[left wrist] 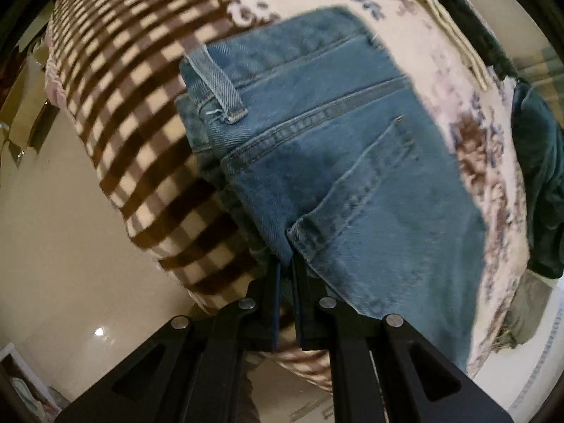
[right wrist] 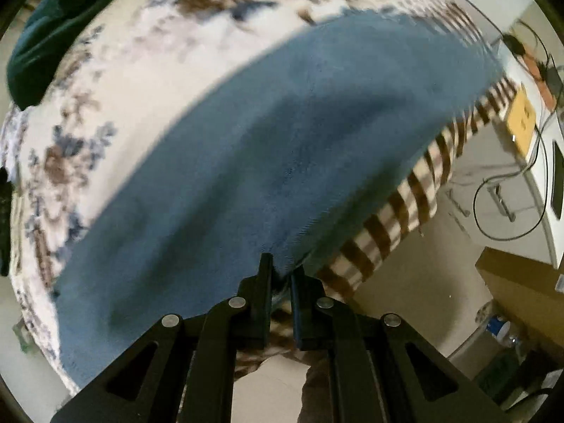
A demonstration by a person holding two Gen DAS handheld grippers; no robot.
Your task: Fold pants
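left gripper (left wrist: 285, 264): jaws nearly closed, we're pinching the near edge of the jeans (left wrist: 335, 162) by the back-pocket corner.
right gripper (right wrist: 282, 264): narrow too, clamped on the denim edge at the leg end (right wrist: 282, 148).
jeans: spread ahead of both grippers on the floral bedspread (left wrist: 469, 162), waistband and belt loop (left wrist: 218, 84) up-left of our left tips.
done: legs look stacked one on the other, judging by the layered edges left of our left tips.
left: crosswise folds; the length looks fully stretched out.
surroundings: checkered border (left wrist: 134, 141) at bed edge, dark green garment (right wrist: 53, 35) beyond.
blur: right view smeared, detail unclear.
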